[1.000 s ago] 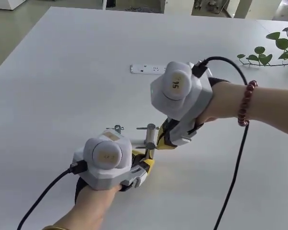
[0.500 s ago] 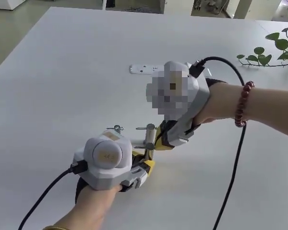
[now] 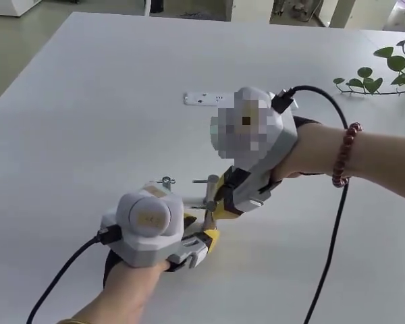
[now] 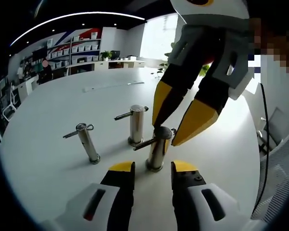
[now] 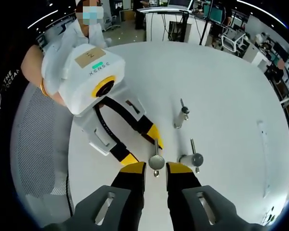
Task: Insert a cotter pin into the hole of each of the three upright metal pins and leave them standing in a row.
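- Three metal pins (image 4: pixel 136 126) stand in a loose row on the white workbench (image 4: pixel 62 101), each with a cotter pin crosswise through its top.
- The nearest pin (image 4: pixel 157 153) is the one both grippers are working on. Its cotter pin (image 4: pixel 143 143) pokes out to one side, and in the right gripper view the looped end sits on the other side, right at that gripper's jaw tips.
- The right gripper (image 4: pixel 166 134) reaches in from above with its jaws parted only a little, one yellow tip on either side of that pin's head. The gap is wider than the loop, so nothing is clamped. Whether a tip brushes the head, I can't tell.
- The left gripper (image 4: pixel 152 167) sits low at the bench surface, jaws open wider than the pin and flanking its base with daylight on both sides. The right gripper view agrees: its two yellow tips sit apart, one on each side of the shaft.
- The middle pin (image 4: pixel 137 132) stands just behind the nearest one. The far pin (image 4: pixel 86 144) is further along the row. Both are apart from either gripper.
- In the head view the two grippers meet tip to tip over the pins, the left one low and close, the right one higher.
- A bead bracelet (image 3: pixel 344 154) circles the right wrist and a black cable (image 3: pixel 334 229) trails from that gripper.
- Beyond the grippers a white power strip (image 3: pixel 206 99) lies flat on the bench, and a leafy plant (image 3: pixel 385 67) reaches in at the far right edge.
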The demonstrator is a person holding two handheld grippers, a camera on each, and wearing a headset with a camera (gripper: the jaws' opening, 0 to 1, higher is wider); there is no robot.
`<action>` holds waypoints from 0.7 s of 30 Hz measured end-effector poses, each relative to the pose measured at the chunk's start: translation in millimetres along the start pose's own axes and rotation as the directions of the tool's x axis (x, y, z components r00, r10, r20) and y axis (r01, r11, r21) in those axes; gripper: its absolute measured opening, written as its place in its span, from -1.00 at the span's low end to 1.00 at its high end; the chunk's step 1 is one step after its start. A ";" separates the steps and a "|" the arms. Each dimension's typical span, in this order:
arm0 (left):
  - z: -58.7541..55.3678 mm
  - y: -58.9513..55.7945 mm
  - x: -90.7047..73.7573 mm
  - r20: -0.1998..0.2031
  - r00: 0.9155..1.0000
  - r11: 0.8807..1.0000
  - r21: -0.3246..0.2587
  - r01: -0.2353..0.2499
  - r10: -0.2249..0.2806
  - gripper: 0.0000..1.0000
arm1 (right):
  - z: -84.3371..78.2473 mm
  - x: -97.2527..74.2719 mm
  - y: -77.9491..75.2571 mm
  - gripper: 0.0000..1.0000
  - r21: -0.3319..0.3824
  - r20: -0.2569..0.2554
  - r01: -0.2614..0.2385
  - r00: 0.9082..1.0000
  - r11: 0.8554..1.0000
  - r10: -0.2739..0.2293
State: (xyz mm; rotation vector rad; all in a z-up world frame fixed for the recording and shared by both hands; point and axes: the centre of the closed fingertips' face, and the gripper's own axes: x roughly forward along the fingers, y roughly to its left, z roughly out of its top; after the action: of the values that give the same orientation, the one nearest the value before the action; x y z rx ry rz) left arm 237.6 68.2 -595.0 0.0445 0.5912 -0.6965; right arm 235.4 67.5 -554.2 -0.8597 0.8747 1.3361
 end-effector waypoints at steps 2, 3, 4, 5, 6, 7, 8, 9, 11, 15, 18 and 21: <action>0.1 1.7 -3.7 -0.004 1.000 1.000 -0.007 -0.004 0.004 -0.39 | 3.0 1.9 0.2 -0.75 0.016 0.016 0.000 1.000 1.000 -0.001; 0.8 2.5 -6.2 -0.002 1.000 1.000 -0.007 -0.005 0.005 -0.38 | 4.4 3.6 0.7 -0.75 0.027 0.023 -0.004 1.000 1.000 0.003; 1.2 3.0 -7.5 0.000 1.000 1.000 -0.008 -0.007 0.007 -0.38 | 4.5 4.7 1.1 -0.75 0.035 0.026 -0.005 1.000 0.999 0.005; 1.7 4.3 -9.6 0.000 1.000 1.000 -0.012 -0.009 0.009 -0.37 | 4.8 6.3 0.9 -0.74 0.042 0.029 -0.004 1.000 0.999 0.002; 2.0 4.7 -11.2 0.001 1.000 1.000 -0.016 -0.009 0.009 -0.37 | 4.7 7.2 0.7 -0.74 0.047 0.030 -0.001 1.000 0.999 0.000; 2.5 5.2 -13.3 0.003 1.000 1.000 -0.019 -0.010 0.010 -0.36 | 5.1 8.3 -0.1 -0.74 0.053 0.035 0.005 0.999 0.999 -0.007; 2.6 5.3 -13.9 0.003 1.000 1.000 -0.020 -0.010 0.011 -0.34 | 5.2 9.1 -0.2 -0.74 0.059 0.037 0.005 0.999 0.998 -0.007; 2.5 6.1 -16.3 0.003 1.000 1.000 -0.016 -0.013 0.013 -0.34 | 5.6 10.0 0.3 -0.74 0.068 0.041 0.006 0.999 0.998 -0.009; 2.5 6.4 -18.8 0.003 1.000 1.000 -0.015 -0.015 0.015 -0.33 | 5.6 12.2 0.6 -0.73 0.077 0.041 0.007 0.999 0.997 -0.010; 2.0 7.8 -23.3 0.002 1.000 1.000 -0.019 -0.017 0.017 -0.30 | 4.1 17.2 0.4 -0.73 0.087 0.041 0.014 0.999 0.996 -0.018; 1.1 8.9 -26.2 -0.003 1.000 1.000 -0.023 -0.017 0.017 -0.28 | 3.0 19.8 -0.4 -0.73 0.100 0.044 0.015 0.999 0.995 -0.020; 1.4 11.2 -31.8 -0.003 1.000 0.999 -0.027 -0.022 0.022 -0.27 | 1.2 23.1 0.0 -0.73 0.106 0.041 0.017 0.999 0.994 -0.022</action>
State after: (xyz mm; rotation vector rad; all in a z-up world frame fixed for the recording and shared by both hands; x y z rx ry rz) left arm 225.8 95.4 -578.9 0.0264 0.6022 -0.6670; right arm 236.4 78.5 -574.5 -0.7540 0.8941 1.2752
